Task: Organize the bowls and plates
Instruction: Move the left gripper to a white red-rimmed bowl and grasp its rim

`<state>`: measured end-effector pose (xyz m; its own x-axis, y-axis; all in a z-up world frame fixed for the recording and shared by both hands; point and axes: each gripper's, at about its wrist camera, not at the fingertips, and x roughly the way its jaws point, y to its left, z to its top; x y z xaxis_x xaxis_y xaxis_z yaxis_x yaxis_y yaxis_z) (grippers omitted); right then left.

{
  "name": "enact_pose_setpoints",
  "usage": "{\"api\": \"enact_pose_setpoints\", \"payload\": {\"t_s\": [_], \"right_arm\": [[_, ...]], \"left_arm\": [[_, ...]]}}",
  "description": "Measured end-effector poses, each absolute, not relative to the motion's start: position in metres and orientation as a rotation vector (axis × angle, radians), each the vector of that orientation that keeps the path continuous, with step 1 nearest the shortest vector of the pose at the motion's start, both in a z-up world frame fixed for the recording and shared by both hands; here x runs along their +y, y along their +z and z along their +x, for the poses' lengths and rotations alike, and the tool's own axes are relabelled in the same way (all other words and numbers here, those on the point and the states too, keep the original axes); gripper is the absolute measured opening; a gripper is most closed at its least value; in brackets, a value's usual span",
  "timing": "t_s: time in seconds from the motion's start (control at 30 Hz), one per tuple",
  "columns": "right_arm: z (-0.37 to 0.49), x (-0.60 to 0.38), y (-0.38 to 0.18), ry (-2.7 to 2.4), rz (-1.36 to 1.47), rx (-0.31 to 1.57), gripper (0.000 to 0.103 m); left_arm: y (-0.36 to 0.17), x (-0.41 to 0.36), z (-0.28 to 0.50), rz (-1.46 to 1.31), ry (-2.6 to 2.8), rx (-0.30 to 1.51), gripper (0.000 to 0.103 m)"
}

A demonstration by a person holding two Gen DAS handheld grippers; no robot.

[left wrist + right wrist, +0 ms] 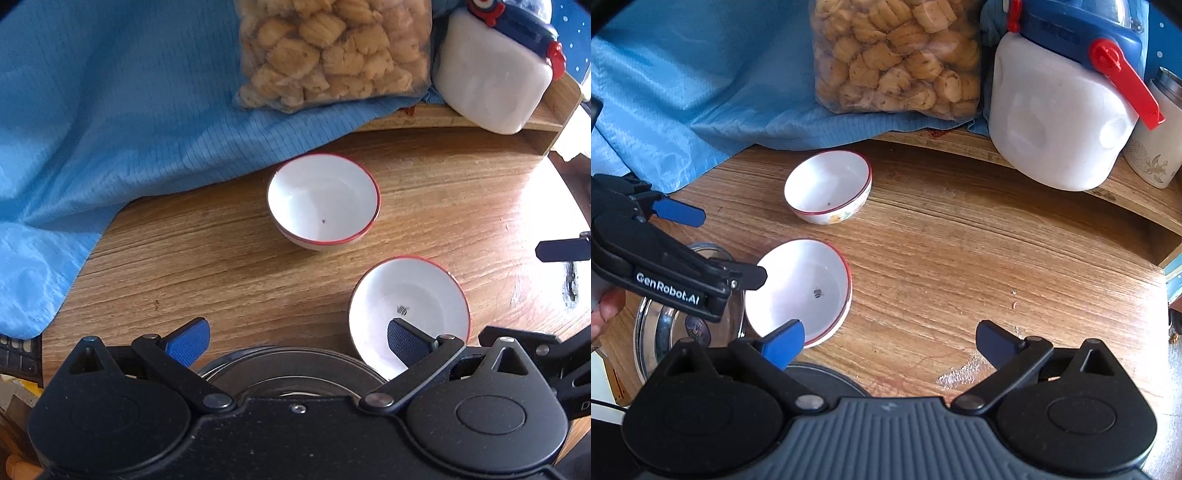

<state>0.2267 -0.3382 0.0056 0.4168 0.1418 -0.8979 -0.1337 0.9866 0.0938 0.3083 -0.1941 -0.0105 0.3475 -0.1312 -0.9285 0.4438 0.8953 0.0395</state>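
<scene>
Far bowl [827,186]: white, red rim, flower print on outer wall, upright on desk, dark speck inside, centre of right-wrist view toward 11 o'clock. Near bowl [799,290]: white, red rim, dark mark at bottom, tilted, leaning on steel plates [655,332] at its 9 o'clock. Steel plates: stacked, shiny, at 8 o'clock.

Setting: domestic dining or kitchen corner of a home. Landmark: round wood-grain table [960,258]. Evidence on it: two white red-rimmed bowls [827,186] near its middle; steel plates [665,332] at its near left edge. Along the table's far edge: clear bag of fried snacks [897,55], white plastic jug [1056,136] with blue cap and red handle, patterned cup [1156,155] beside the jug. Blue cloth [701,92] draped over the table's far left.
</scene>
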Motion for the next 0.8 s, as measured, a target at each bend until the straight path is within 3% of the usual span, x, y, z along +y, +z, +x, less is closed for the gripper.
{"api": "enact_pose_setpoints", "payload": {"t_s": [0.47, 0.67, 0.8], "right_arm": [[0.242, -0.33, -0.011, 0.18, -0.01, 1.169, 0.098], [0.245, -0.331, -0.017, 0.204, 0.021, 1.186, 0.084], [0.246, -0.33, -0.016, 0.212, 0.034, 1.179, 0.072]], "left_arm": [[-0.025, -0.207, 0.314, 0.389, -0.456, 1.168, 0.1], [-0.03, -0.211, 0.316, 0.434, -0.455, 1.191, 0.096], [-0.03, -0.214, 0.315, 0.443, -0.468, 1.194, 0.083]]}}
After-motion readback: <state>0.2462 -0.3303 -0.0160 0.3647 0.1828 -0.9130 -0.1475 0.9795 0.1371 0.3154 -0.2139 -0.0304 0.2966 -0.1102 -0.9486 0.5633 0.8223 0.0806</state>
